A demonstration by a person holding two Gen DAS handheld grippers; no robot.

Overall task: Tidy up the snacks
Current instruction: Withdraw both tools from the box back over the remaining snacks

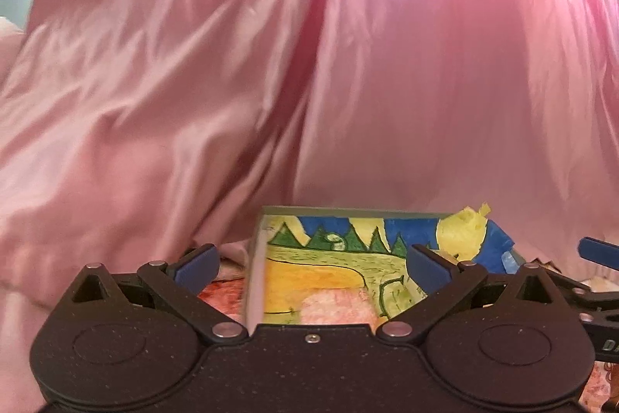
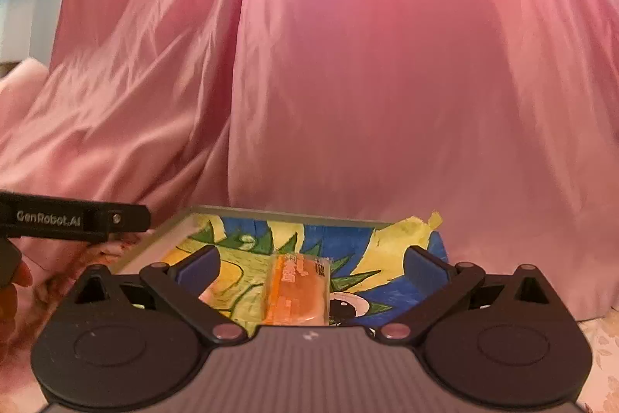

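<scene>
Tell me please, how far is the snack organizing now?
Done: one orange snack pack lies inside the painted box. In hand: nothing; the right gripper and the left gripper are both open and empty, above the box. Left: I cannot tell, because no other snacks show in either view; only pink cloth is behind the box.

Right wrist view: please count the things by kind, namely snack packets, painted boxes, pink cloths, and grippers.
Orange snack packet, lying in the box: 1
Painted box: 1
Pink cloth behind the box: 1
Grippers: 2, the right gripper open, and the left gripper seen only from the side
Total: 5
</scene>
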